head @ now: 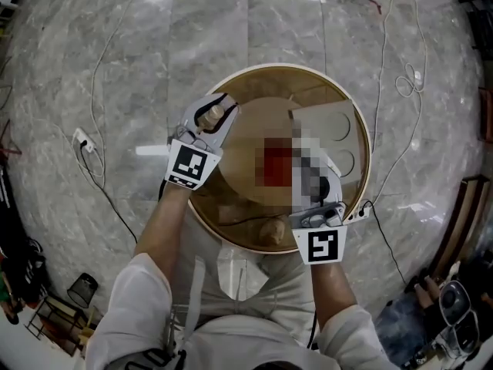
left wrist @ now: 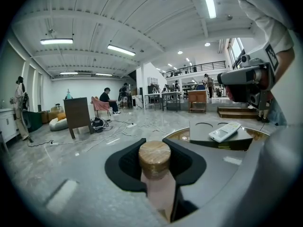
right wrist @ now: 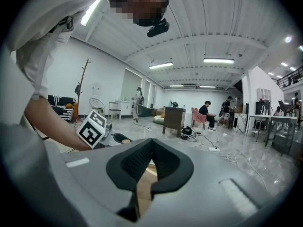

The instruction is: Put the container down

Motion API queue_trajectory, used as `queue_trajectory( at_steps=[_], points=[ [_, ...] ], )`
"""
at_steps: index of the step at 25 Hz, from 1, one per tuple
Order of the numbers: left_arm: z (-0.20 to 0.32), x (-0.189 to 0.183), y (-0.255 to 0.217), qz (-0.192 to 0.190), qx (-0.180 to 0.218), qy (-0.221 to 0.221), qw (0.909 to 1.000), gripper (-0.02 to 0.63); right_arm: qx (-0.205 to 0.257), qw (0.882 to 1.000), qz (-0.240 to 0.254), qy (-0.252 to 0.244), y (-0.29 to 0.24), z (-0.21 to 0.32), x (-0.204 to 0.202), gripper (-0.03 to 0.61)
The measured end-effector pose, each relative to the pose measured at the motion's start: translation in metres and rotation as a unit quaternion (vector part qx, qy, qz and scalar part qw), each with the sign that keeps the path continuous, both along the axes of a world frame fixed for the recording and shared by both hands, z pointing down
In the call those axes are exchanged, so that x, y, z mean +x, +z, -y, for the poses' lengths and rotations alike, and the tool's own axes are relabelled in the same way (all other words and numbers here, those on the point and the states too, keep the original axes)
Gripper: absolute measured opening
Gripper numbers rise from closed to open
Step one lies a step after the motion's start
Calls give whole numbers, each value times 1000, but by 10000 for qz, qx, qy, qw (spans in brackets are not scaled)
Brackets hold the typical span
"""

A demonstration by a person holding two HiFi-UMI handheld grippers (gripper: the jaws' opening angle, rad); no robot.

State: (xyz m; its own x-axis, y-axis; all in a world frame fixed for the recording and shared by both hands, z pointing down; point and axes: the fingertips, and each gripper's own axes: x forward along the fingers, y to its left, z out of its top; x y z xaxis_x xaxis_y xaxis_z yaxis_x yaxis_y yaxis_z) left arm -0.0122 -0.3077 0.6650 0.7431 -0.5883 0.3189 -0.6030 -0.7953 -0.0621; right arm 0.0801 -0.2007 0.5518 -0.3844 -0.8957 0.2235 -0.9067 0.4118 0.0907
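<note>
A small pale container with a round cork-like lid point(left wrist: 154, 157) sits between the jaws of my left gripper point(left wrist: 155, 174), which is shut on it. In the head view the container point(head: 213, 116) is held over the left edge of a round wooden table point(head: 254, 83), lid toward the camera. My right gripper point(right wrist: 142, 174) hovers over the table's right front part, its jaws drawn together to a thin slit with nothing in them. A mosaic patch hides its tips in the head view.
A grey box with round cutouts point(head: 331, 129) stands on the table's right side, and a white remote point(left wrist: 225, 132) lies on it. A tan lump point(head: 271, 230) lies near the table's front rim. Cables and a power strip point(head: 83, 139) run over the marble floor.
</note>
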Motion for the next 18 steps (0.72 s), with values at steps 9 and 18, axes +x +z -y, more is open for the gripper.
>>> queue_trajectory(
  at_steps=[9, 18],
  points=[
    [1, 4, 34, 48, -97, 111, 9999, 109, -41, 10000, 8, 3, 27, 3, 2, 5],
    [-1, 4, 46, -79, -171, 100, 9998, 110, -35, 10000, -20, -65, 37, 5, 2, 5]
  ],
)
